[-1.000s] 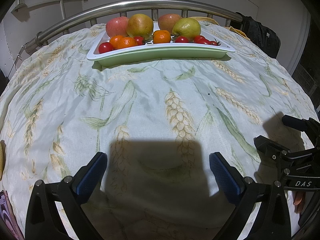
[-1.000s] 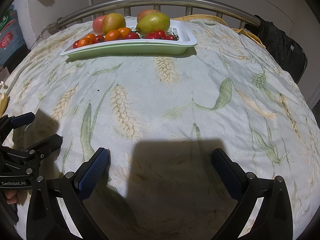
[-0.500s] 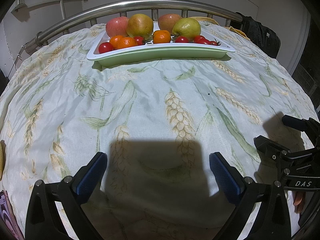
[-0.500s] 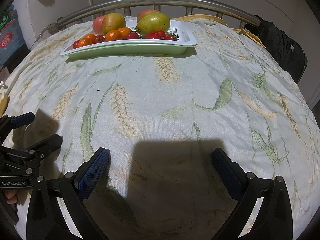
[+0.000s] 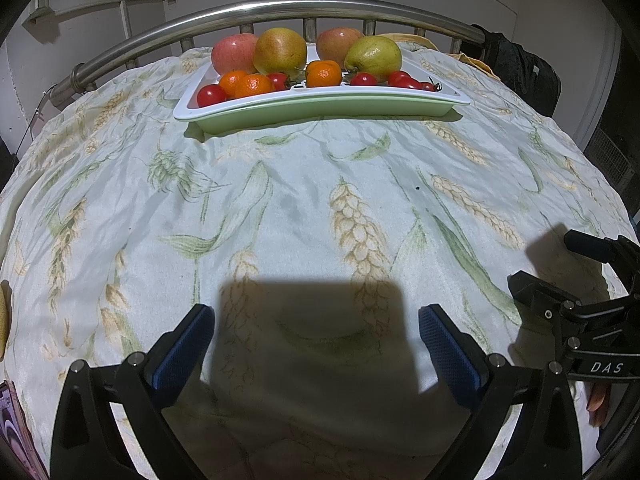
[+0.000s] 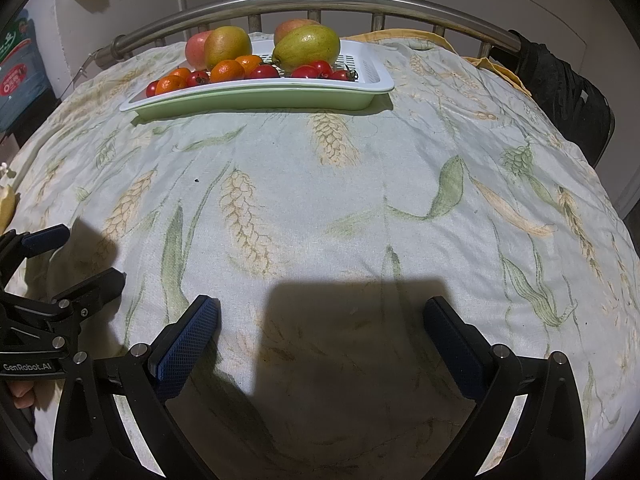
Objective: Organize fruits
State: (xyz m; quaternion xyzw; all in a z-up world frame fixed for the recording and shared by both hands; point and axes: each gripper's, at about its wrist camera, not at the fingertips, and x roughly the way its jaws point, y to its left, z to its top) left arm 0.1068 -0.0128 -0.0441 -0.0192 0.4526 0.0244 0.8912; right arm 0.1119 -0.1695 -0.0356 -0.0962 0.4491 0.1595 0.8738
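Note:
A white and green tray [image 5: 320, 109] stands at the far side of the table and holds the fruit; it also shows in the right wrist view [image 6: 256, 98]. On it are apples [image 5: 234, 53], pears [image 5: 373, 54], oranges [image 5: 323, 73] and several cherry tomatoes [image 5: 211, 95]. My left gripper [image 5: 316, 334] is open and empty, low over the cloth at the near edge. My right gripper [image 6: 320, 330] is open and empty beside it; it also shows at the right of the left wrist view [image 5: 576, 268].
The table is covered by a pale cloth with a wheat pattern [image 5: 320, 208]. A metal rail [image 5: 280, 6] runs behind the tray. A dark bag [image 6: 560, 92] hangs at the far right. A yellow object [image 6: 6, 208] lies at the left edge.

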